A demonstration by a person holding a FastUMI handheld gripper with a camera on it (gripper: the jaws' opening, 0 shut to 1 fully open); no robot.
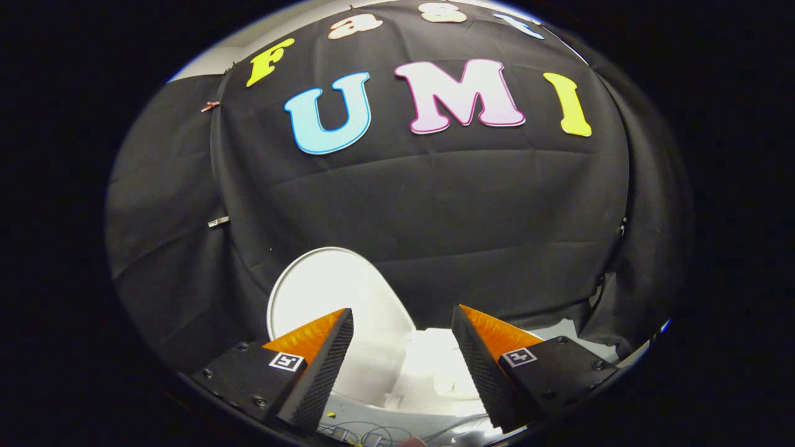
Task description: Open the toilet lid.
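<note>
Two orange-and-black gripper (402, 320) fingers (323, 357) sit spread apart, holding nothing, each carrying a small square black-and-white marker tag. Beyond the fingers stands the white toilet lid (335, 304), raised upright and leaning against the black cloth wall (435, 211). To the lid's right, between the fingers, lies the white toilet body (435, 372). Thin wires (372, 431) lie below the lid. No brand name is readable on the toilet.

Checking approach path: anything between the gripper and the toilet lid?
Nothing visible. The gripper is open with its fingers apart, and the white toilet lid sits just ahead of them, partly behind the left finger, against the black cloth wall.
</note>
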